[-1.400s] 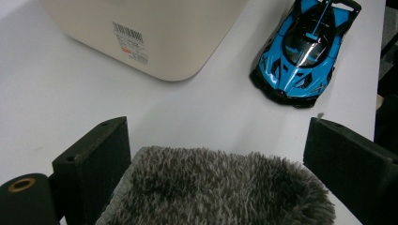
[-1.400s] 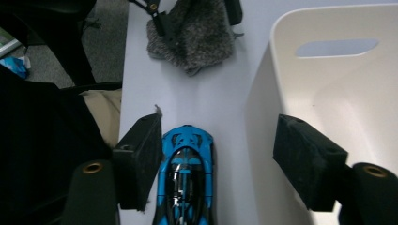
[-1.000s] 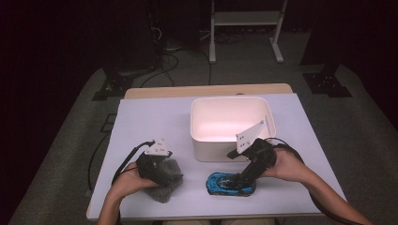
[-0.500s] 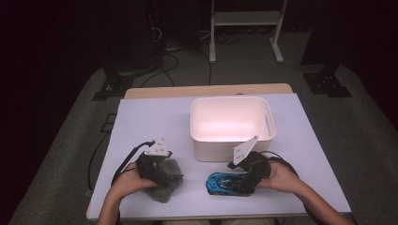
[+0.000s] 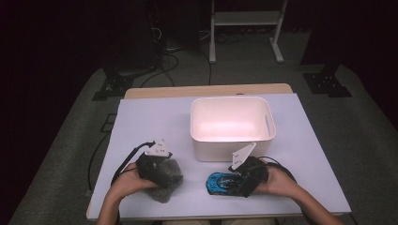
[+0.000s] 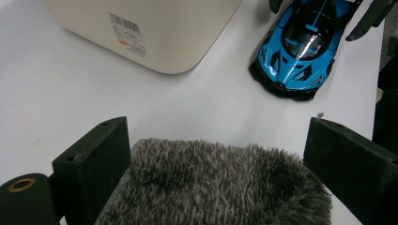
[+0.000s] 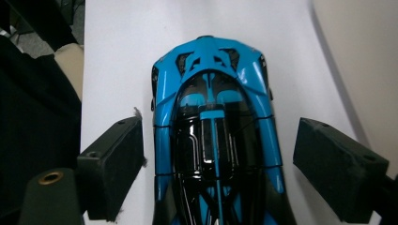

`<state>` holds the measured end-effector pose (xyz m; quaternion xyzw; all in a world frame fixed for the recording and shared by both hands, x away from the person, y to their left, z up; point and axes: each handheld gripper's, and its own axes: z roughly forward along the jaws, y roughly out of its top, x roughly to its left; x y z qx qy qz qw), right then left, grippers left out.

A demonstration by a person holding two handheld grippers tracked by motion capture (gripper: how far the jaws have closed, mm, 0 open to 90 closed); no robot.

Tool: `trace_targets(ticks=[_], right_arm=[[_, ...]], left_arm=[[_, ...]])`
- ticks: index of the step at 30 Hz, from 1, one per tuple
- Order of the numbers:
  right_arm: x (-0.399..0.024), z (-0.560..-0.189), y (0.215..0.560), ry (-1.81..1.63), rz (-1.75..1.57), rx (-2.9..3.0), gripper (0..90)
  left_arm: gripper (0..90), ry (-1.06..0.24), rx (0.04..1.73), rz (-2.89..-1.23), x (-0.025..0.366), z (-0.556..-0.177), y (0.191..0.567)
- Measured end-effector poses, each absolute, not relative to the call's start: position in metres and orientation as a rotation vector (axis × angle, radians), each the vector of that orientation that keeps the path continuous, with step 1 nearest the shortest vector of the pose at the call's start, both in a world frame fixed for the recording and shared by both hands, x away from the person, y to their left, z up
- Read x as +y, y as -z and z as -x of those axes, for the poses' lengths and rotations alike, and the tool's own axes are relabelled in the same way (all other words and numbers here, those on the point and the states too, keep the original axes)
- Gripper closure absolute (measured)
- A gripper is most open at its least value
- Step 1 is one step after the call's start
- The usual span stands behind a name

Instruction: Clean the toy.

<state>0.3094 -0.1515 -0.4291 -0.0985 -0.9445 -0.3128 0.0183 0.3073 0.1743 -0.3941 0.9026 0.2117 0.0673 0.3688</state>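
On a white table (image 5: 155, 117) in a dark room, the right gripper (image 7: 218, 164) straddles a blue toy sports car (image 7: 213, 140), its jaws just opened wide, pads off the car. The left gripper (image 6: 220, 164) stands released around a grey furry cloth (image 6: 216, 187), beside a cream bin (image 5: 232, 124).

toy car (image 7: 211, 136): bright blue with glossy black
furry cloth (image 6: 216, 187): grey
bin (image 5: 231, 124): cream-white
table (image 5: 150, 122): pale lavender-white
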Motion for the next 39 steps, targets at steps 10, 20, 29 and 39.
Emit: trace_targets(ticks=[10, 20, 29, 39], right_arm=[[-0.146, -0.308, 0.441, 0.916, 0.282, -2.967, 14.7], [-0.142, -0.307, 0.445, 0.886, 0.238, -3.015, 14.4], [-0.141, -0.304, 0.447, 0.89, 0.219, -3.046, 13.9], [-0.14, -0.303, 0.447, 0.874, 0.23, -3.052, 13.0]], left_arm=[[7.2, -0.166, 0.539, -2.316, 0.174, -0.307, 0.394], [7.2, -0.166, 0.536, -2.313, 0.175, -0.306, 0.393], [7.2, -0.163, 0.529, -2.316, 0.173, -0.306, 0.393], [7.2, -0.16, 0.534, -2.315, 0.173, -0.306, 0.393]])
